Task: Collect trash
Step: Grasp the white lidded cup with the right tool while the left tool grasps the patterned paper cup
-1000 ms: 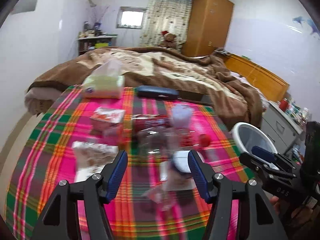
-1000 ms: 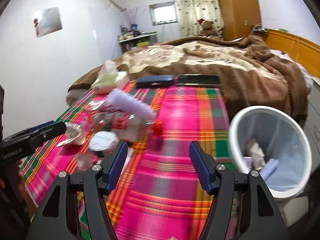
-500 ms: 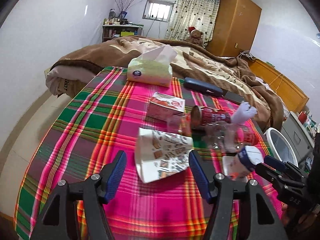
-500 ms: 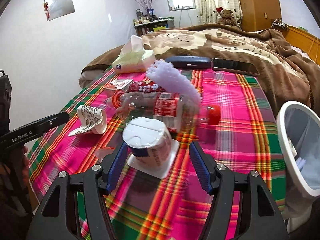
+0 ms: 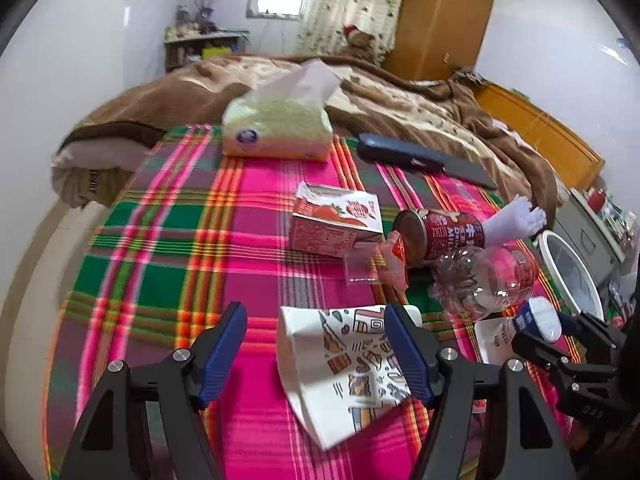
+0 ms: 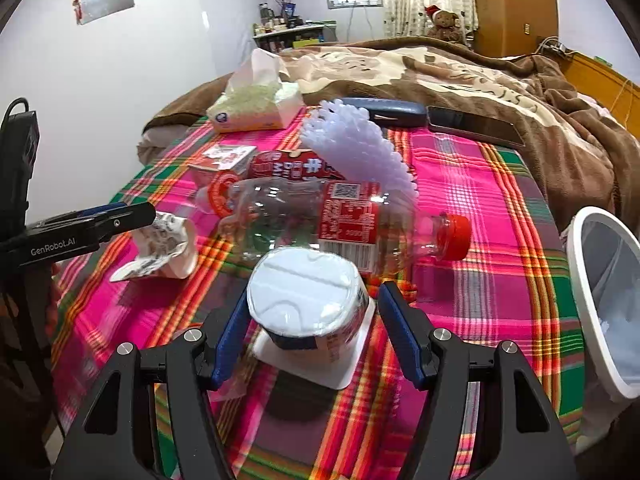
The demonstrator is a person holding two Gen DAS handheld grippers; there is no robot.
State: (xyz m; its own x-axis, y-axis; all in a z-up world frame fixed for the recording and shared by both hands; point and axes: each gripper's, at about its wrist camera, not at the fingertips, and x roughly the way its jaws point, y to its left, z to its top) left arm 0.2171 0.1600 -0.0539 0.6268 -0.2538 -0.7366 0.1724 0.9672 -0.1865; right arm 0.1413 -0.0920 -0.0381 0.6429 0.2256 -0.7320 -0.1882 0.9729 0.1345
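My left gripper [image 5: 316, 346] has its fingers spread wide and holds nothing. A crushed printed paper cup [image 5: 344, 364] lies on the plaid tablecloth [image 5: 160, 248] at lower centre of the left wrist view, between the two blue pads; the right-hand pad [image 5: 404, 354] overlaps the cup's edge in the picture, but I cannot tell whether it touches.

My right gripper [image 6: 310, 338] is also spread wide. An upside-down white yogurt cup [image 6: 306, 300] sits between its fingers at lower centre of the right wrist view. The left-hand pad [image 6: 232, 338] is just beside the cup wall; the other pad stands apart. Contact cannot be confirmed.

Directly above the yogurt cup in that frame lies a clear plastic bottle [image 6: 320, 220] on its side, red cap pointing right. Behind it are a red can [image 6: 288, 166], a white ruffled piece [image 6: 360, 148] and a small red carton [image 6: 224, 158]. The tissue pack [image 6: 256, 110] sits at upper centre-left. The white waste bin [image 6: 580, 292] stands at the right edge of the frame, beside the cloth.
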